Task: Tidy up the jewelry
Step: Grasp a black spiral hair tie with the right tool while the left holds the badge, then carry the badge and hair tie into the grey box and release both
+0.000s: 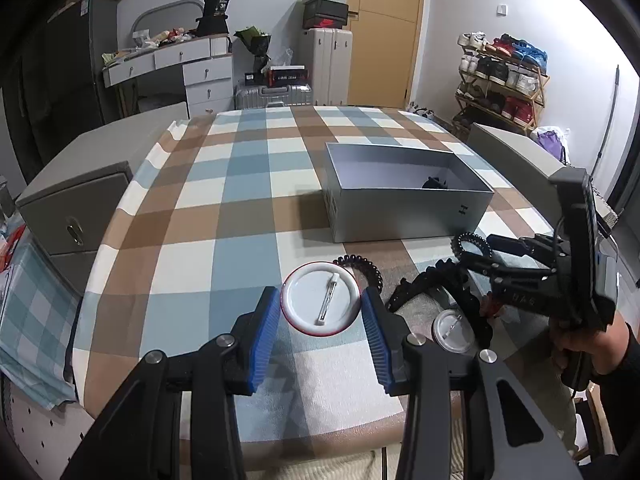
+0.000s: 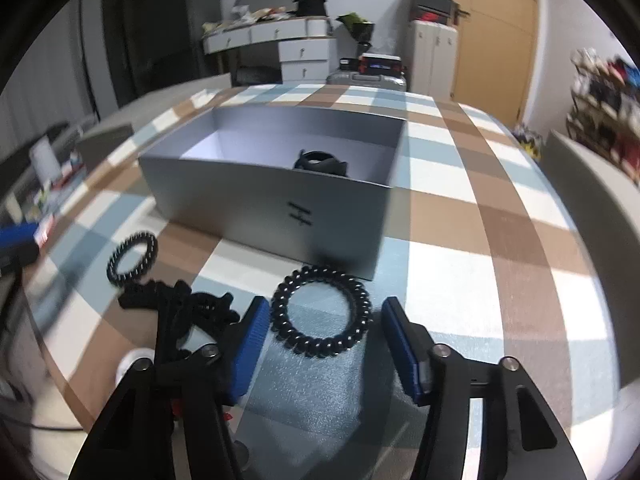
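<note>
Jewelry lies scattered on the checked tablecloth [image 1: 248,184] in front of a grey open box [image 1: 404,216]. Left gripper [image 1: 320,312]: jaws wide apart, blue pads flanking a round white pin badge [image 1: 320,298], red-rimmed, lying pin-side up; whether the pads touch its rim, cannot tell. Just behind the badge, partly hidden by it, a black spiral hair tie [image 1: 366,268]. Right gripper [image 2: 322,320]: jaws likewise wide, bracketing a second black spiral hair tie [image 2: 322,312] that lies flat on the cloth near the box's front wall, clear of both pads. Left of it in the right wrist view, a black toothed hair claw [image 2: 180,304] splayed on the cloth, and beyond that the first spiral tie. A second, smaller white badge [image 1: 454,330] sits beside the claw, partly covered. Inside the box, near its right end, one dark item [image 2: 320,162], kind unclear. The right wrist view is blurred toward its edges.
</note>
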